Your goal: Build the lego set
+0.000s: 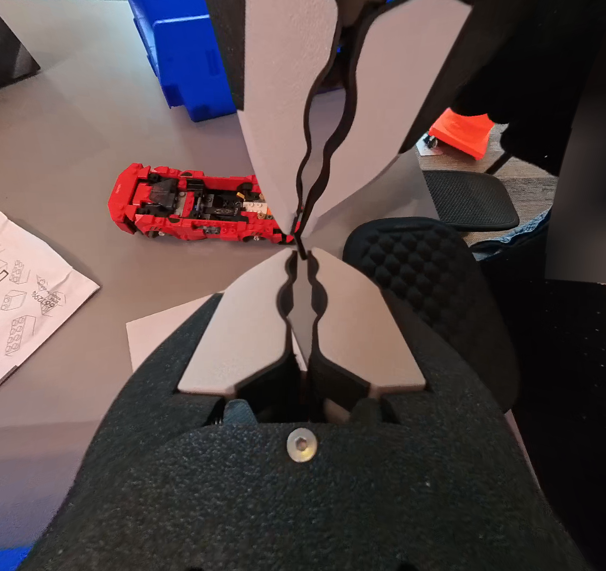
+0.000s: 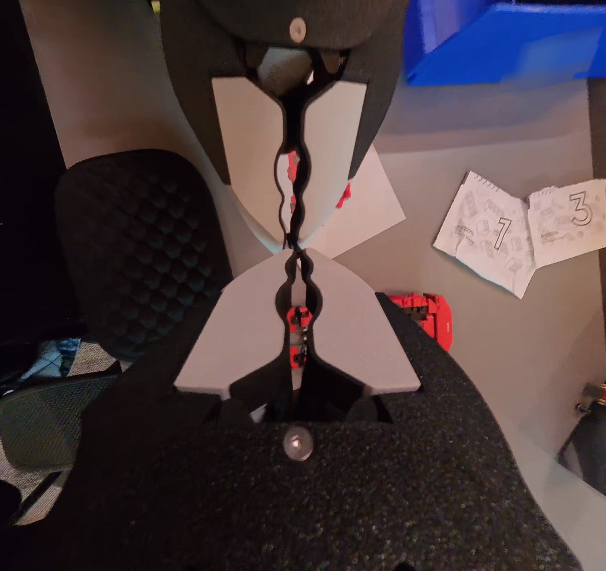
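left gripper [image 1: 301,253] tips pinched on small black piece [image 1: 301,247] | right gripper [image 2: 296,253] closed on same piece, tip to tip above grey table [image 1: 82,129] | red lego car [image 1: 193,204] on table, left of tips, near blue bin [image 1: 183,47]

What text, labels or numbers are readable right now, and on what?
I don't quote writing, so here is what bears it:
First paper bag: one large numeral, plus small blurred print.
Second paper bag: one large numeral, plus small blurred print.
Car: tiny mark on its end, too small to read.
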Tool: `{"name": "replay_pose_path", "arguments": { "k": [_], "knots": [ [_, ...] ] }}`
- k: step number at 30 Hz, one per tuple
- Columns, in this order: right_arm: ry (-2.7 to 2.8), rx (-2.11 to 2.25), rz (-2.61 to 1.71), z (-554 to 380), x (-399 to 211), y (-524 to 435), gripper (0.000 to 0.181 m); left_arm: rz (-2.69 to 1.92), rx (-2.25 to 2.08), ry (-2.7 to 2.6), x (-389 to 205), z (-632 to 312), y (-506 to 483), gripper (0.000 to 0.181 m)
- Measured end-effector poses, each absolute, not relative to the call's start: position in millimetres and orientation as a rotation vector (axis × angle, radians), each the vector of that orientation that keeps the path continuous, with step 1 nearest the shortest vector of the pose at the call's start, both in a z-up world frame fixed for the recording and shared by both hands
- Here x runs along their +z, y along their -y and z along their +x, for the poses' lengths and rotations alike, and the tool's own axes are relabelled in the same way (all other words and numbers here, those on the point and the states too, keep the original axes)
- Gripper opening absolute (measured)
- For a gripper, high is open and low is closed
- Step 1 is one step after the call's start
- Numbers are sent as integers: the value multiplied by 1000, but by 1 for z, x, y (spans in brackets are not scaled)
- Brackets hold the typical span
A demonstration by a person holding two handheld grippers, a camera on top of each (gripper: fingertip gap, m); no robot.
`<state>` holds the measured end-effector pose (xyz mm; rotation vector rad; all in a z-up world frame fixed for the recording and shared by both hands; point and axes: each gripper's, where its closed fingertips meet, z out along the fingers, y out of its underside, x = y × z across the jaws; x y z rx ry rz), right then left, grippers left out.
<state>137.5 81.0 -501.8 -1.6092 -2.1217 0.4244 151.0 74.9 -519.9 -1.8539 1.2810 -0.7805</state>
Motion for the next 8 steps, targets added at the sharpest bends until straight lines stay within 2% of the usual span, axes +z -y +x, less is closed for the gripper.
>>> {"name": "replay_pose_path", "arguments": {
  "k": [4,5,8],
  "knots": [
    [2006,447,-1566,129,-488,-84,4,-1799,-798,-1160,-508,147,-80,2],
    [1896,482,-1560,125,-479,-90,9,-1772,-820,-1089,-501,144,-84,2],
    [1350,916,-1503,109,-429,-99,16,-1534,-1036,-782,-451,131,-91,1]
  ]
}}
